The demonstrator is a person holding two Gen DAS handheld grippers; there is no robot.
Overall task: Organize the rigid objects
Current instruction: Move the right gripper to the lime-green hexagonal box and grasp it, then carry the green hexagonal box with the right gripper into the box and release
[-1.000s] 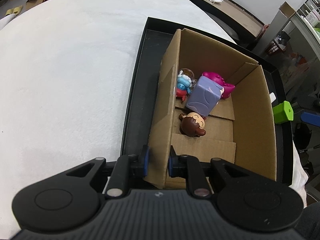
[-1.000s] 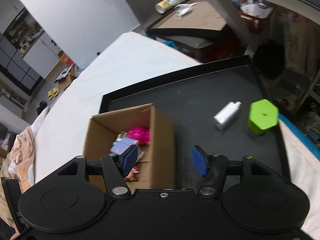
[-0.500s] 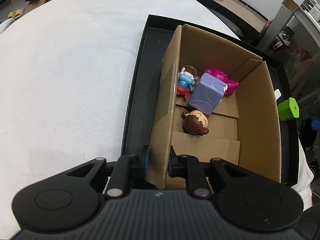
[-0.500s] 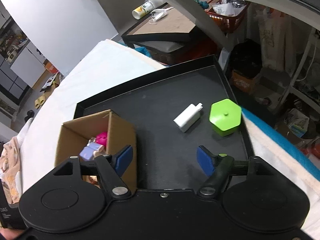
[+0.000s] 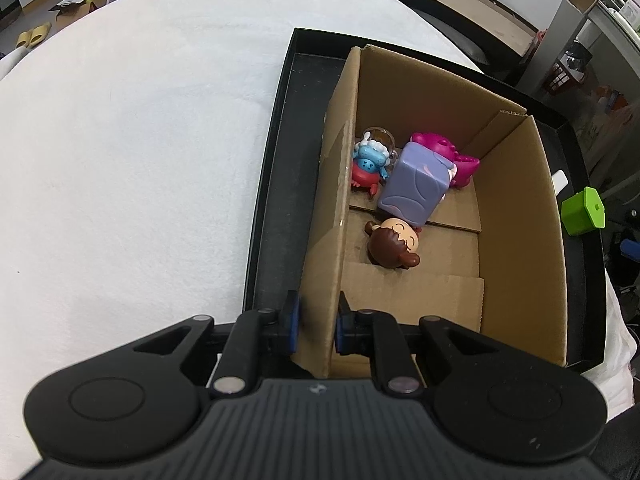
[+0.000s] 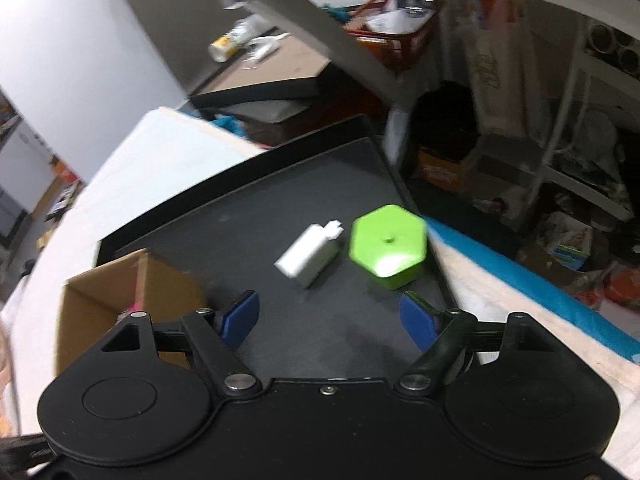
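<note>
Left gripper (image 5: 316, 322) pinches cardboard box (image 5: 516, 216) wall; right gripper (image 6: 330, 316) wide, white adapter (image 6: 308, 254) just ahead beside green hexagon box (image 6: 386, 248): risk nudging it.

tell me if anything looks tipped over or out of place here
In the cardboard box the purple cube leans tilted on the pink toy, and the brown-haired doll lies on its side. The white bottle lies flat on the black tray.

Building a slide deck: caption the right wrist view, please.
Open right tongs hover over the black tray, facing a white bottle and green hexagonal box.
</note>
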